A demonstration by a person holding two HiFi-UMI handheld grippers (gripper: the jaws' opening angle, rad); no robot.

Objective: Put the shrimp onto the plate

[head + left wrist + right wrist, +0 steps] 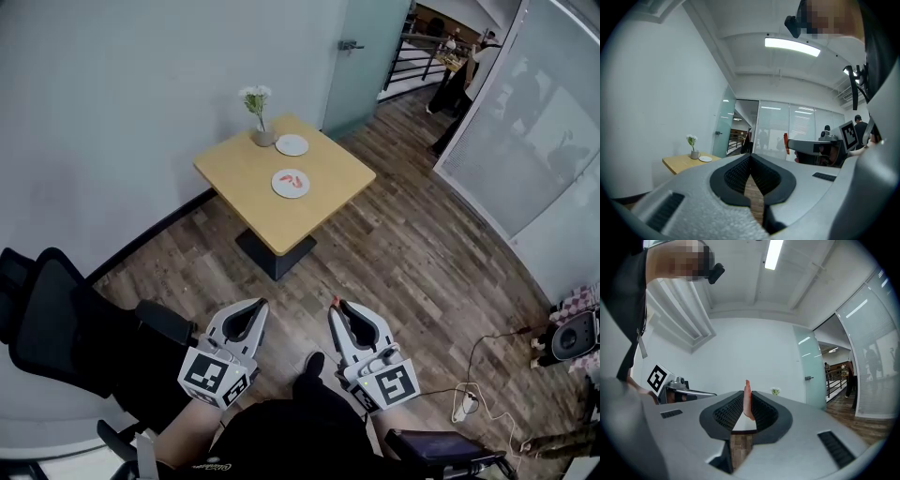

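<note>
A small orange-red shrimp point(747, 401) stands upright between the jaws of my right gripper point(746, 398), which is shut on it. In the head view its tip pokes out at the end of the right gripper point(336, 306), low in the middle. My left gripper point(262, 304) is beside it, shut and empty; the left gripper view shows its fingers point(740, 176) meeting at the tip. Far ahead stands a wooden table point(328, 187) with a white plate point(291, 183) that carries red shrimp pieces, and a second, bare plate point(292, 144) behind it.
A vase of white flowers point(258, 117) stands at the table's far corner. A black office chair point(56, 319) is close at my left. A speaker point(572, 337) and a power strip with cables point(464, 403) lie on the wood floor at right. People point(459, 75) stand far back.
</note>
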